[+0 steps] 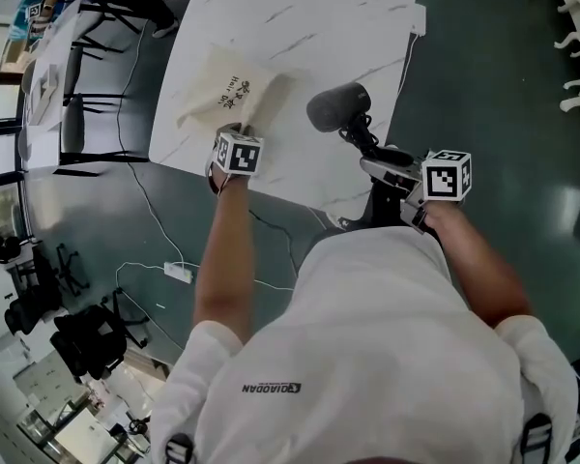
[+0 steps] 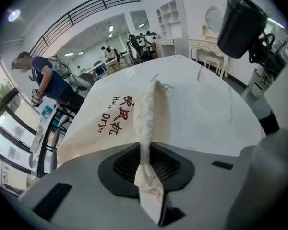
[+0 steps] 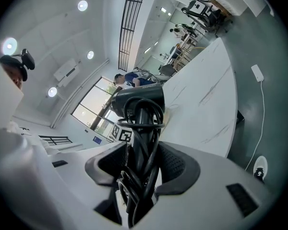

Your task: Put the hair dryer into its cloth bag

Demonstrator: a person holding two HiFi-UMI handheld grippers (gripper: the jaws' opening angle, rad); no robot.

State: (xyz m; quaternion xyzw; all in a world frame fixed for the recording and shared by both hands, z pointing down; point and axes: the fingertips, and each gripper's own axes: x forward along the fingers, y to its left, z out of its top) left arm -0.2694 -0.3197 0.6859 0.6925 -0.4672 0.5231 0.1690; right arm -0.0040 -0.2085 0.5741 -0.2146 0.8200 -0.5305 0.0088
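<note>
Marble-patterned white table [image 1: 300, 27] fills the upper middle of the head view, standing on a dark green floor [image 1: 503, 85]. Below it the person's white shirt [image 1: 367, 356] takes up the lower frame, with both forearms reaching up toward the table's near edge.

The cream cloth bag [image 1: 222, 90], printed with red and black lettering, lies on the table left of centre. Its right-hand edge is gathered into a ridge that lifts off the tabletop. The black hair dryer [image 1: 340, 107] sits to the right of the bag and apart from it. It is raised over the table's right part, with its barrel toward the upper left of the frame.

At the bag's lower edge in the head view, the left gripper [image 2: 146, 164] has its jaws pressed together on that gathered fold, and the cloth runs up between the pads. The right gripper [image 3: 140, 171] clamps the dryer's handle, with the black cord [image 3: 134, 195] wound round it and bunched between the pads. A white power strip [image 1: 179, 272] lies on the floor at lower left.
</note>
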